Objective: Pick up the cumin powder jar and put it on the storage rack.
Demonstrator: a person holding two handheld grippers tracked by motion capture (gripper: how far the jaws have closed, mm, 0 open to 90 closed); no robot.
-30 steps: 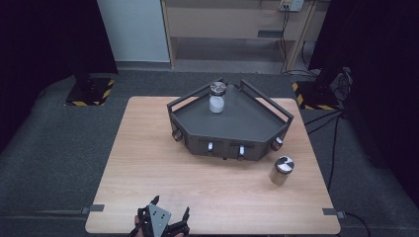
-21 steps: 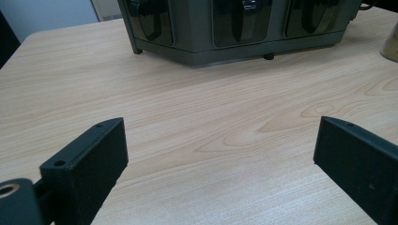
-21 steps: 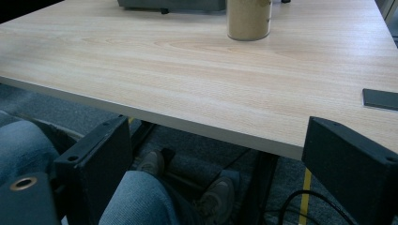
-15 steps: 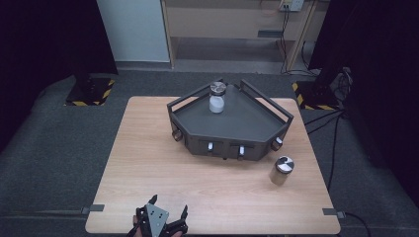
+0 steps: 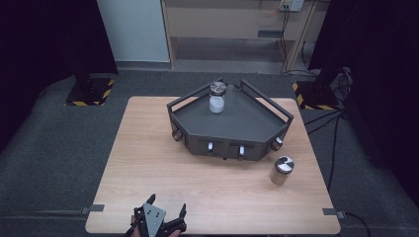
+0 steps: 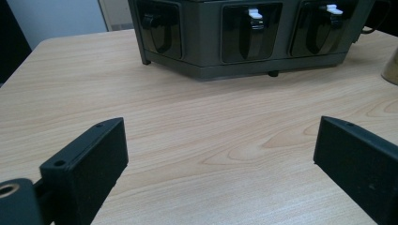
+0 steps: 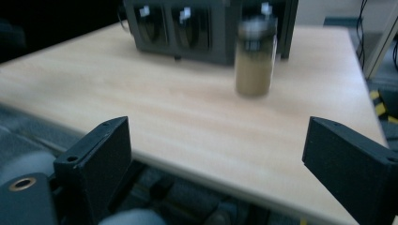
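Jaws of both grippers gape empty, the brown jar (image 7: 254,56) well ahead.

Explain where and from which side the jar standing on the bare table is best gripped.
Grip the jar around its smooth round body below the silver lid, coming level from the table's near edge. It stands upright and apart from the tray, so open jaws could close across its sides.

Probably lab: black curtains (image 5: 44,44), hazard-taped stand bases (image 5: 89,91).
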